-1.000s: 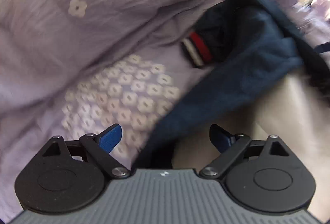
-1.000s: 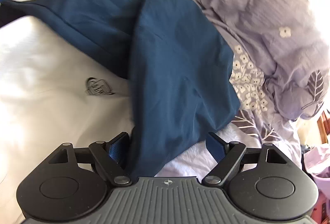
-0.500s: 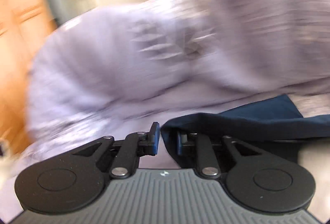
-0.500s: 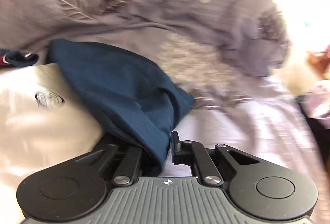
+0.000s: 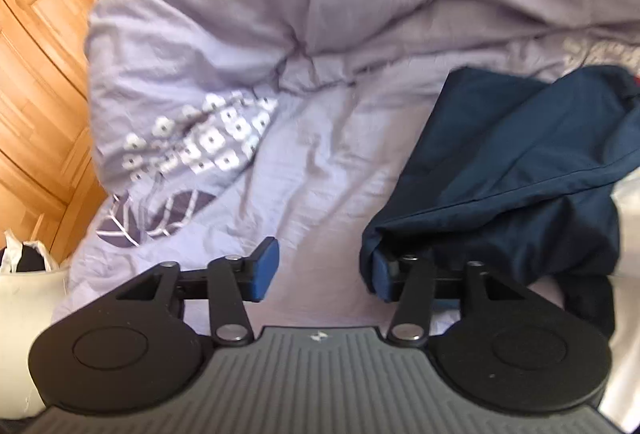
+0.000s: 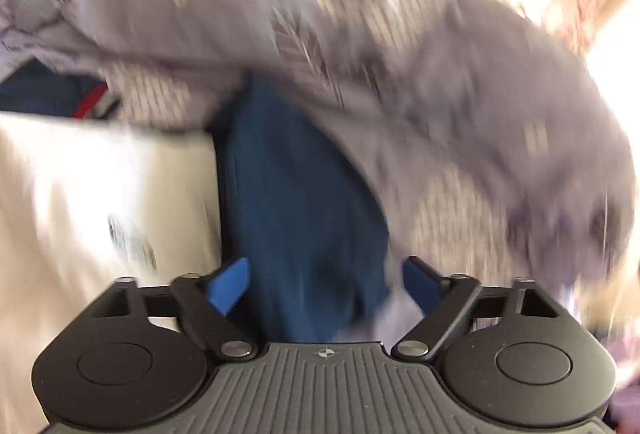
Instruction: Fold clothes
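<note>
A garment with navy sleeves and a white body lies on a bed. In the left wrist view its navy sleeve (image 5: 520, 162) lies at the right, draped over my right-hand finger. My left gripper (image 5: 322, 270) is open, with bare sheet between the blue pads. In the blurred right wrist view the other navy sleeve (image 6: 304, 218) lies between the open fingers of my right gripper (image 6: 326, 288), beside the white body (image 6: 100, 194) with a small dark logo (image 6: 132, 238). A red and white striped collar (image 6: 94, 104) shows at the left.
A crumpled lilac duvet (image 5: 260, 34) with flower and leaf prints is piled behind the garment. A wooden wardrobe (image 5: 36, 94) stands at the left, with a white bag (image 5: 24, 266) below it. Bright window light fills the right wrist view's upper right.
Both grippers were shut on the navy sleeves half a second ago and have now opened, releasing them. Both cameras swung; the sleeves now lie spread out to the sides.
</note>
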A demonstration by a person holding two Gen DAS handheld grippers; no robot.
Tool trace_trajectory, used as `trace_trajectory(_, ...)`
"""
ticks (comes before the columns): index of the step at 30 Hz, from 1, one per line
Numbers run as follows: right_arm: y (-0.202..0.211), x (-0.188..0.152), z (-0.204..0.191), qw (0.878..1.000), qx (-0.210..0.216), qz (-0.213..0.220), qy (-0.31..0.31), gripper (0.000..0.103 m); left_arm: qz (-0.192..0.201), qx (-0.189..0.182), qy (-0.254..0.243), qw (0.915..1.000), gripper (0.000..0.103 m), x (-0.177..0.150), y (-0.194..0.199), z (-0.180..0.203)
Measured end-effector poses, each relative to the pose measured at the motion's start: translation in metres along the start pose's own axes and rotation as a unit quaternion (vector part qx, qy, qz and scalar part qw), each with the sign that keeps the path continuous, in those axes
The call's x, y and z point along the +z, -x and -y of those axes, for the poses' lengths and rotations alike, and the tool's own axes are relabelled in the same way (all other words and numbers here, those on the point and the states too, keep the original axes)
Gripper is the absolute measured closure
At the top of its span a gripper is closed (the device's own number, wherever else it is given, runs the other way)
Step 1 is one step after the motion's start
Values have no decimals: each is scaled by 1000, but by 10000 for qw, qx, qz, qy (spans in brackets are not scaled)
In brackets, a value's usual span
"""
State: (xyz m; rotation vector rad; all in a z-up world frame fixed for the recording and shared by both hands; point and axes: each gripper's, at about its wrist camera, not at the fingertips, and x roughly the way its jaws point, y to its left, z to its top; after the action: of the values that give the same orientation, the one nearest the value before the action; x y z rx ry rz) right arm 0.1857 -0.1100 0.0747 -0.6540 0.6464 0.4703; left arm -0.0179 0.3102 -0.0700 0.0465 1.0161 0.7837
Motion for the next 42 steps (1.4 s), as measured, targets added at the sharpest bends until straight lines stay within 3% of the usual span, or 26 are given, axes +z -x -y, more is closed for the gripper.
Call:
trace_trajectory(4, -76, 61, -63, 9950, -48, 292, 954, 13, 218, 4, -369, 9991, 35, 7, 17, -6)
trace_trajectory(6, -124, 74, -85, 9908, -453, -28, 1278, 25, 239, 39, -408, 9989, 30, 8, 19, -7)
trace_trajectory(7, -148, 81, -96, 9873, -663, -196, 1433, 66, 219, 51, -423, 9989, 30, 9, 18, -7)
trace_trajectory(8, -154, 79, -86, 9891, -805, -313, 1191, 92, 187, 68, -428, 9989, 30, 10, 17, -7)
trace_trajectory(11, -150, 62, -40, 9896, -1287, -538, 354, 91, 54, 60, -235, 9997, 30, 2, 12, -9)
trace_trajectory(14, -111, 14, 30, 9768, -1931, -779, -501, 91, -12, 36, -137, 9999, 30, -4, 6, -7)
trace_trajectory(17, -87, -54, 89, 9522, -2216, -1821, -1052, 90, -102, -111, -173, 9997, 30, -5, 0, -1)
trace_trajectory(19, -76, -96, 111, 9331, -2156, -2586, -1266, 87, -129, -177, -270, 9994, 30, -5, -3, 5)
trace_trajectory(21, -55, -113, 117, 9234, -2108, -2853, -1466, 84, -116, -215, -386, 9990, 30, -6, -3, 9)
trace_trajectory(23, -29, -110, 117, 9249, -2099, -2712, -1641, 71, -110, -240, -449, 9986, 30, -7, 0, 8)
trace_trajectory(24, -15, -103, 114, 9296, -2087, -2515, -1702, 47, -107, -297, -476, 9984, 30, -7, 2, 6)
trace_trajectory(25, -3, -90, 110, 9382, -2024, -2220, -1717, 24, -115, -347, -480, 9982, 28, -9, 3, 4)
trace_trajectory(26, 5, -74, 104, 9484, -1890, -1903, -1690, 18, -119, -359, -465, 9982, 26, -10, 4, 2)
trace_trajectory(30, 1, 3, 61, 9806, -764, -837, -1599, 18, -151, -197, -363, 9990, 26, -16, -7, 2)
trace_trajectory(31, -10, 25, 43, 9846, -226, -606, -1627, 18, -174, -210, -297, 9992, 26, -18, -11, 2)
trace_trajectory(32, -22, 48, 24, 9849, 338, -373, -1655, 18, -213, -246, -227, 9992, 26, -20, -15, 3)
trace_trajectory(34, -58, 84, -11, 9689, 1664, -276, -1810, 18, -278, -431, -50, 9987, 26, -26, -19, 4)
trace_trajectory(36, -100, 115, -58, 9507, 2362, -521, -1939, 18, -306, -610, 67, 9976, 26, -36, -20, 6)
trace_trajectory(39, -160, 140, -131, 9323, 2645, -1214, -2149, 25, -299, -694, 107, 9971, 26, -50, -19, 11)
trace_trajectory(40, -159, 144, -151, 9413, 2432, -1218, -1999, 40, -278, -718, 166, 9969, 26, -55, -18, 10)
trace_trajectory(41, -155, 148, -170, 9513, 2181, -1194, -1821, 45, -258, -763, 257, 9964, 26, -60, -17, 7)
trace_trajectory(42, -152, 152, -189, 9603, 1929, -1169, -1641, 57, -256, -847, 393, 9953, 26, -64, -15, 3)
